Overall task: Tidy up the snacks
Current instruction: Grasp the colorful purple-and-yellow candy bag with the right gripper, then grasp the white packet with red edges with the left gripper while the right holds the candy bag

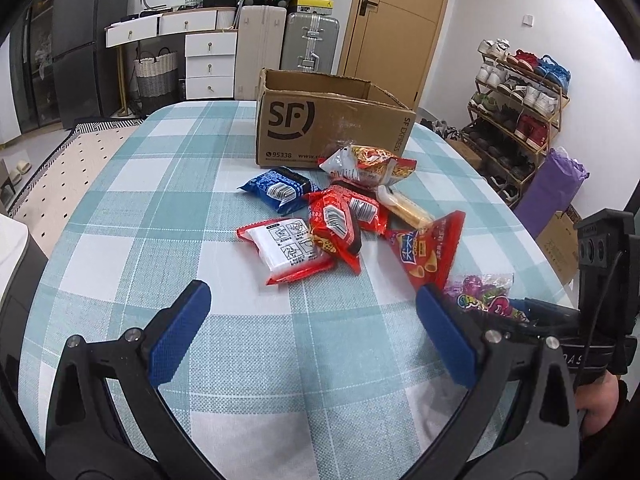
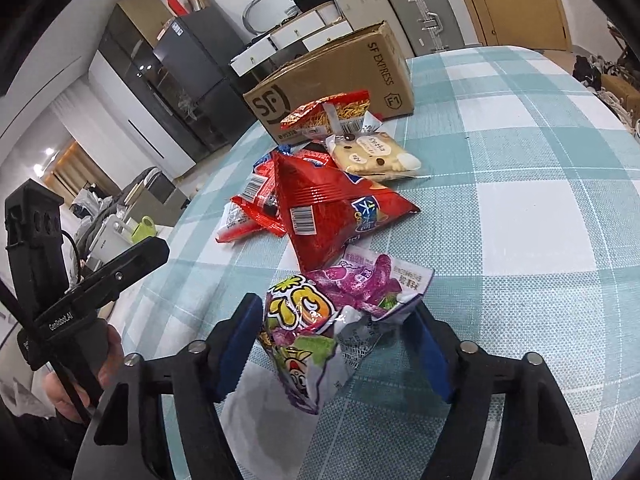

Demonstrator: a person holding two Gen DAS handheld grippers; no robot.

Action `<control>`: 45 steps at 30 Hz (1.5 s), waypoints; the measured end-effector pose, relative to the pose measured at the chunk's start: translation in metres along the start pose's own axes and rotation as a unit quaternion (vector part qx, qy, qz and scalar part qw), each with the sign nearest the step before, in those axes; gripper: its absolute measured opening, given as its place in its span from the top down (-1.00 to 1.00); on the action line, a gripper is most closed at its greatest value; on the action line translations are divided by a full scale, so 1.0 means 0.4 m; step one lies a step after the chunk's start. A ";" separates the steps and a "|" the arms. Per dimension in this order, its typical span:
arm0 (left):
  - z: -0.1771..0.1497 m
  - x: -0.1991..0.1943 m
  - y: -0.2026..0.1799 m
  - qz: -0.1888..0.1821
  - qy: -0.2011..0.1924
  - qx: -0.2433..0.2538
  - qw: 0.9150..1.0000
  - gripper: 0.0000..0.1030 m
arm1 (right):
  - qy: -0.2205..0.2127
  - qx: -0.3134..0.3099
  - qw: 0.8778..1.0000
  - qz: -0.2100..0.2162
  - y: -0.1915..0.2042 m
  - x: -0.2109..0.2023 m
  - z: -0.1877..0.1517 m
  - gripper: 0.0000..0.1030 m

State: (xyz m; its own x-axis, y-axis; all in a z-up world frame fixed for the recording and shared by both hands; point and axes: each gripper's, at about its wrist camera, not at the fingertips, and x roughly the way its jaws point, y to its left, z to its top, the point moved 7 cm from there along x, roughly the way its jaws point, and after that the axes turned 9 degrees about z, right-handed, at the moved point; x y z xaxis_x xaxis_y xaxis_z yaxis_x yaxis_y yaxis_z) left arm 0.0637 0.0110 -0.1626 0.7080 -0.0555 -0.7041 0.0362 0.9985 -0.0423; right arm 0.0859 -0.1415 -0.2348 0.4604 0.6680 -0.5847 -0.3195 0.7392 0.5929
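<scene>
Your right gripper [image 2: 334, 344] straddles the purple candy bag [image 2: 320, 328], its blue pads flanking the crumpled foil; whether they are pressing it or only bracketing it cannot be told from the right wrist view. The bag lies directly between the fingers, its near end lifted toward the camera, a sign it may be partly raised off the checked tablecloth [image 2: 520, 208].

Your left gripper [image 1: 312, 320] hangs spread wide above bare cloth, holding nothing. Ahead of it sits the snack pile: a white-and-red pack [image 1: 286, 250] nearest its fingers, a red barcode pack [image 1: 336, 226] beyond, a blue pack [image 1: 278, 190] ahead and slightly left, and a red cone-crisp bag [image 1: 430, 254] ahead to the right.

Past the pile, from both tools, stands the open cardboard box [image 1: 332, 128], its flaps up, likely the destination for the snacks. The noodle-snack bag [image 2: 332, 114] leans against its front wall and the biscuit pack [image 2: 372, 156] lies just before it.

You appear to be starting with the nearest item; thin foil will deform, so a mid-bag grip suits it.
</scene>
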 end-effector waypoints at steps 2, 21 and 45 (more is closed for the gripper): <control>-0.002 0.005 0.003 -0.001 0.003 -0.003 1.000 -0.99 | 0.002 -0.001 1.000 0.001 0.002 0.004 0.000 -0.29; -0.022 -0.005 0.020 0.003 0.010 -0.012 1.000 -0.98 | -0.018 -0.022 1.000 -0.001 0.009 -0.029 -0.013 -0.02; 0.042 0.240 0.113 0.024 0.113 -0.079 0.990 -0.98 | -0.075 -0.022 0.997 0.013 0.001 -0.135 0.058 -0.02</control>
State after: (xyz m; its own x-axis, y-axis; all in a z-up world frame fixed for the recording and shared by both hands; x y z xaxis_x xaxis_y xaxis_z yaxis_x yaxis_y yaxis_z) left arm 0.1451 0.0507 -0.2203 0.5292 -0.0251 -0.8481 -0.1173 0.9878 -0.1024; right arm 0.0802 -0.1790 -0.1901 0.5700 0.6683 -0.4779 -0.3673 0.7276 0.5794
